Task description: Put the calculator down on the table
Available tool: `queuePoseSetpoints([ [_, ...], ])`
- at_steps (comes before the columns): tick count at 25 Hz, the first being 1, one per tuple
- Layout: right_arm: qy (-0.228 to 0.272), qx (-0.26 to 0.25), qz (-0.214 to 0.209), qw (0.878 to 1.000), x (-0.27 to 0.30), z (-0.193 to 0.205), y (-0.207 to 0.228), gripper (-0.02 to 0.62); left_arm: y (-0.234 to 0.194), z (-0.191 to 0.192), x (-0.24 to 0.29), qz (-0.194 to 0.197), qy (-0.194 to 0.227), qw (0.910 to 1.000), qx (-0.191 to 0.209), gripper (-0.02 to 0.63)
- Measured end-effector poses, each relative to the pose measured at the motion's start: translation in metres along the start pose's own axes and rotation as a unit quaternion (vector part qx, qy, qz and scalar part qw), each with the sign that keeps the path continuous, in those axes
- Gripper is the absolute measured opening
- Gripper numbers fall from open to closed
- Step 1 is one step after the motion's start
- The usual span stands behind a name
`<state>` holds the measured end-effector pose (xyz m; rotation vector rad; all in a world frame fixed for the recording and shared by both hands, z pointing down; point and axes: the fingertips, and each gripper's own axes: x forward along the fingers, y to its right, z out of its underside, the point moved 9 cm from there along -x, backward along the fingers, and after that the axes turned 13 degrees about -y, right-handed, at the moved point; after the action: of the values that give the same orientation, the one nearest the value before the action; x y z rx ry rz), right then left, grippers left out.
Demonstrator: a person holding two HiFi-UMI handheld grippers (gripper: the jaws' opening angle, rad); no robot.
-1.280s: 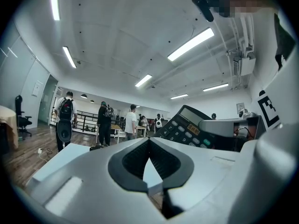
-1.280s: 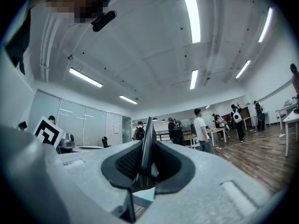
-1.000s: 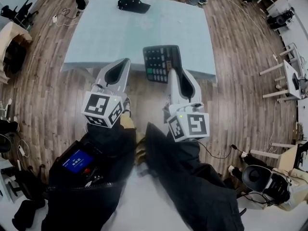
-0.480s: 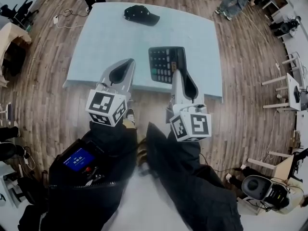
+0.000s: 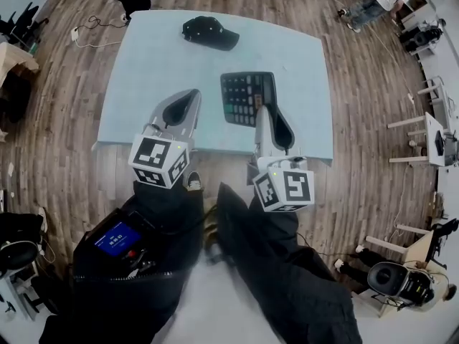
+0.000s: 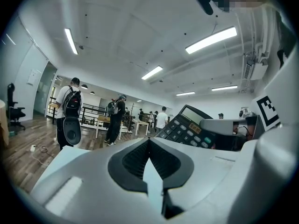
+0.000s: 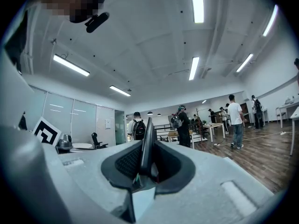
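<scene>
**A:** Right hand-held gripper, head view: clamped on the near edge of the calculator. The calculator hangs over the near part of the worktop, and I judge it is not resting there yet. Left hand-held gripper is beside it, to the left. A black cap lies on the far side, well apart.

**B:** Landing spot?

**A:** There is bare worktop below and beyond the calculator, with nothing in the way.

**B:** Left gripper view?

**A:** Jaws together, nothing between them. The calculator shows off to the right with its keys and display turned toward this gripper. So it is carried steeply tilted, nearly on edge, not flat.

**B:** Right gripper view?

**A:** It agrees. The calculator runs as a thin upright line between the jaws, and both pads press its faces.

**B:** Note for the set-down?

**A:** My judgement:
- Roll the right wrist until the back faces down.
- Lower until the back meets the worktop, and only then part the jaws.
- If it is released on edge or from above, it would likely topple and clatter.
- Keep the left hand-held gripper closed and to the side.
</scene>
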<state>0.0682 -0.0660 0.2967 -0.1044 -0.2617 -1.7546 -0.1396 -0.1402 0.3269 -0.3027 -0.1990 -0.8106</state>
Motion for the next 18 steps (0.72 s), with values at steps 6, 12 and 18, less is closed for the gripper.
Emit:
queuePoseSetpoints([
  [6, -0.022, 0.008, -0.006, 1.000, 0.017, 0.006, 0.011, 0.061, -0.008, 0.008, 0.020, -0.002, -0.018, 0.9997, -0.015, -0.003],
  [12, -0.044, 0.028, -0.024, 0.998, 0.030, 0.018, 0.033, 0.061, -0.006, 0.016, 0.040, -0.016, -0.039, 0.9987, -0.029, -0.003],
  [18, -0.082, 0.060, -0.032, 0.994, 0.045, 0.037, 0.073, 0.061, 0.008, 0.028, 0.069, -0.036, -0.079, 0.9958, -0.029, -0.003],
])
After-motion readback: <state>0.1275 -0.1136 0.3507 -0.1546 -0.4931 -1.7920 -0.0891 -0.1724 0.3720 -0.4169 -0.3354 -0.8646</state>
